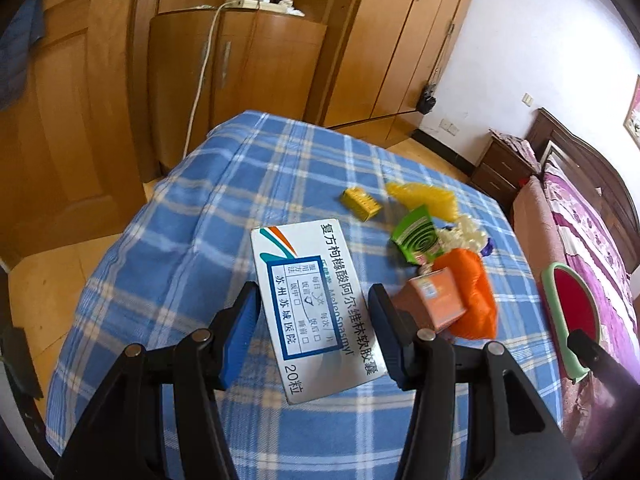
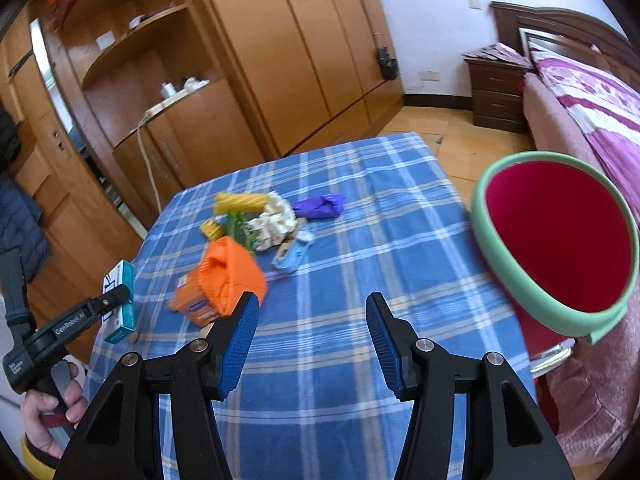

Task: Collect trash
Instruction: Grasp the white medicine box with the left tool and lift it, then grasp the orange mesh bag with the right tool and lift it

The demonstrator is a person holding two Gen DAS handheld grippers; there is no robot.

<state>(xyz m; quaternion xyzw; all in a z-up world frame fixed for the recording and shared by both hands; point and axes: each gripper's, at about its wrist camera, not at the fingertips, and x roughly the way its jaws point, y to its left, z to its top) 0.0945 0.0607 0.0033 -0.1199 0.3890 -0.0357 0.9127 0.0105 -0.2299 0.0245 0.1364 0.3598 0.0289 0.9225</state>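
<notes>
left gripper (image 1: 312, 320) clamped on a white medicine box (image 1: 310, 300), blue pads pressing its two long edges, box lifted off the blue plaid tabletop (image 1: 180, 240) and tilted, printed face up toward the camera. seen from the right wrist as a black tool at the left table edge, gripped by a bare hand (image 2: 48, 416), with the box's teal side (image 2: 120, 300) showing on edge between its fingers. right gripper (image 2: 312, 336) spread wide, nothing between its blue pads, hanging above a bare stretch of plaid cloth near the front edge. just ahead of the left gripper and to its right, an orange carton (image 1: 432, 300) lying against an orange crumpled bag (image 1: 476, 296). farther out, a green wrapper with a spiral print (image 1: 416, 236), a white crumpled wad (image 1: 464, 236), a yellow bag (image 1: 428, 196) and a small yellow box (image 1: 360, 202), the last lying apart from the heap. in the right wrist view also a purple crumpled piece (image 2: 320, 206) beyond the heap and a light blue scrap (image 2: 292, 256) beside it. off the right side of the tabletop, a bin with a red inside and pale green rim (image 2: 484, 216), mouth tipped toward the camera, beside a bed with a pink floral cover (image 2: 592, 96). wooden wardrobes (image 2: 288, 48) along the far wall.
</notes>
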